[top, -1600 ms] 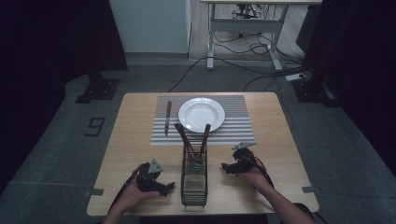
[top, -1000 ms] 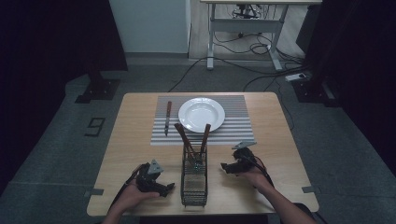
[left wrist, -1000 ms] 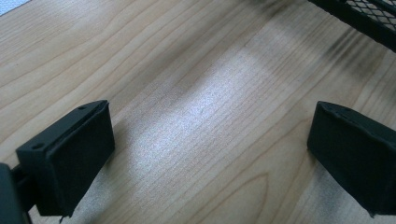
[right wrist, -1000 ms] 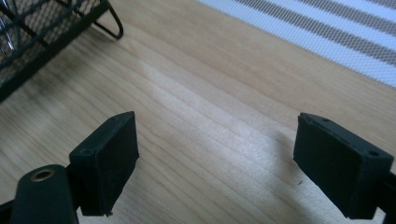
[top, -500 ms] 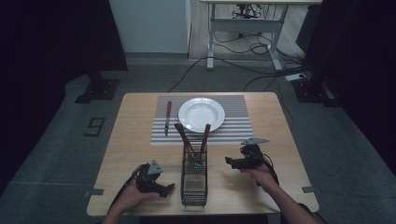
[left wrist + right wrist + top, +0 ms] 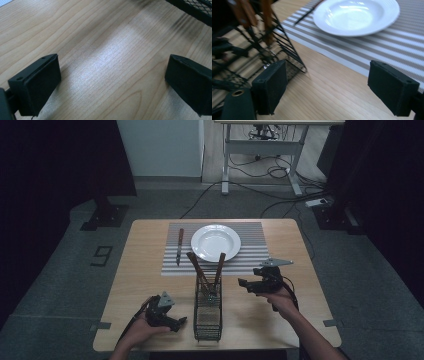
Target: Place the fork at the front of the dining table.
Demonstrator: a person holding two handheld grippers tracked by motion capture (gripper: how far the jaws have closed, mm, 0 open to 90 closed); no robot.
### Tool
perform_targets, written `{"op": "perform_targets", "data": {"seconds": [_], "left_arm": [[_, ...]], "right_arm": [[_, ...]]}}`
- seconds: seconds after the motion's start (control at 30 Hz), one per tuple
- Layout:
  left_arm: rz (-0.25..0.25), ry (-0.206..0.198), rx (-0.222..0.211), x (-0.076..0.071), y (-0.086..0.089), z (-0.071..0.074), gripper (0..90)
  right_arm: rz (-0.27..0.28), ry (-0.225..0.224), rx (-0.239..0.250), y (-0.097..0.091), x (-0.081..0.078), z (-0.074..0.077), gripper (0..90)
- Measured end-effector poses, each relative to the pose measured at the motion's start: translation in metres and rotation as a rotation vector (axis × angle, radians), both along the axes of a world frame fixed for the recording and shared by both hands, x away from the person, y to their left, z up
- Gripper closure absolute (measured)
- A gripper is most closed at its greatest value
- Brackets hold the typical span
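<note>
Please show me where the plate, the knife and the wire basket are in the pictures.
Plate (image 6: pixel 215 242): high view, middle of its white bowl.
Knife (image 6: pixel 179 246): high view, middle of its length, on the striped mat.
Wire basket (image 6: pixel 207 315): high view, mesh of its near part.

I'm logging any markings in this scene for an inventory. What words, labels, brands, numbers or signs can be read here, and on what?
"9": a single digit marked on the grey floor left of the wooden table, seen in the high view.
No readable text on the white plate, the striped placemat, the wire cutlery basket, the knife or either gripper.
</note>
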State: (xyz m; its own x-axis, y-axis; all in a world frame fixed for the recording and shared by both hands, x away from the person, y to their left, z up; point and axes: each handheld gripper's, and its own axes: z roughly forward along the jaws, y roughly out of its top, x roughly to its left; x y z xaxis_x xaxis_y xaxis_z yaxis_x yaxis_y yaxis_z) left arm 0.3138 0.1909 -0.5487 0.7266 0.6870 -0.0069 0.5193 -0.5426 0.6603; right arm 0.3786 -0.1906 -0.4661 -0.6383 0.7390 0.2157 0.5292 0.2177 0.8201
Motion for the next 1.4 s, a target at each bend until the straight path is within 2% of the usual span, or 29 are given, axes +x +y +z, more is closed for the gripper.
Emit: {"op": "perform_targets", "data": {"seconds": [0.07, 0.1, 0.3, 0.57, 0.93, 1.17, 1.4], "left_arm": [[-0.001, 0.0, -0.001, 0.0, 0.0, 0.0, 0.3], [-0.002, 0.0, -0.001, 0.0, 0.0, 0.0, 0.3], [-0.007, 0.001, 0.0, 0.0, 0.0, 0.0, 0.0], [-0.007, 0.0, 0.0, 0.0, 0.0, 0.0, 0.0], [0.0, 0.0, 0.0, -0.001, 0.0, 0.0, 0.1], [0.002, 0.0, -0.001, -0.001, 0.0, 0.0, 0.1], [0.002, 0.0, -0.001, -0.001, 0.0, 0.0, 0.1]], "right_arm": [[0.009, -0.006, 0.017, 0.002, -0.001, 0.007, 16.0], [0.021, -0.022, 0.024, 0.006, -0.002, 0.014, 16.1], [0.035, -0.047, 0.036, 0.015, 0.002, 0.03, 16.3], [0.063, -0.059, 0.061, 0.025, 0.003, 0.042, 16.5], [0.083, -0.046, 0.07, 0.042, 0.017, 0.046, 19.6], [0.109, -0.062, 0.074, 0.057, 0.023, 0.049, 27.5], [0.136, -0.065, 0.079, 0.065, 0.026, 0.042, 37.8]]}}
